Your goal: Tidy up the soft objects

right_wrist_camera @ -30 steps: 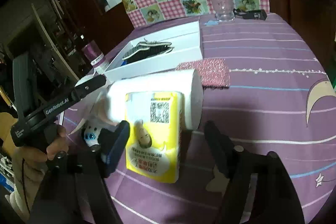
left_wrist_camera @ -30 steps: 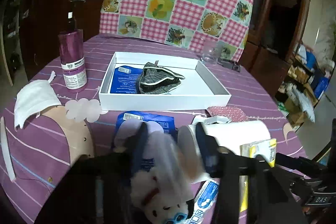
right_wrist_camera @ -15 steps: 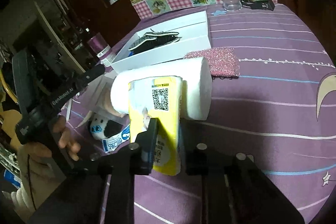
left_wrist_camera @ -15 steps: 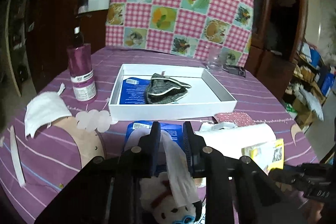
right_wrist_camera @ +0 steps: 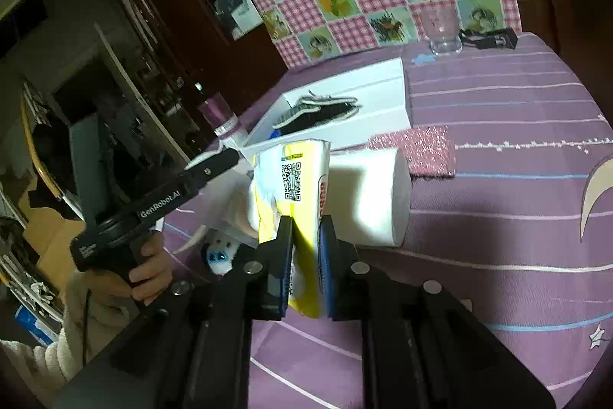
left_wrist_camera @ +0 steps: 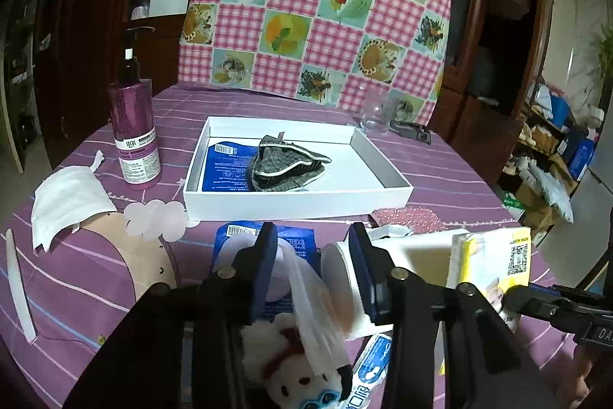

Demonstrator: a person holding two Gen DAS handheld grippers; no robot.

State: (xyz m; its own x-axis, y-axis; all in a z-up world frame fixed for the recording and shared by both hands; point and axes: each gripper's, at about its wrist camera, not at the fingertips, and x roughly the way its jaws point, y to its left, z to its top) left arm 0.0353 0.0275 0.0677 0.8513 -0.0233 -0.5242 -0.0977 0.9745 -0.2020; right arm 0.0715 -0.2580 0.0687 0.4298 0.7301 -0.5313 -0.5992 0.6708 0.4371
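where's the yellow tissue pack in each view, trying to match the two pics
Left wrist: yellow tissue pack at the right edge, right of the toilet paper roll, pinched by the right gripper.
Right wrist: centre, pack standing up between the right gripper fingers, roll just behind.
Shared landmark: white box holding the grey checked cloth.
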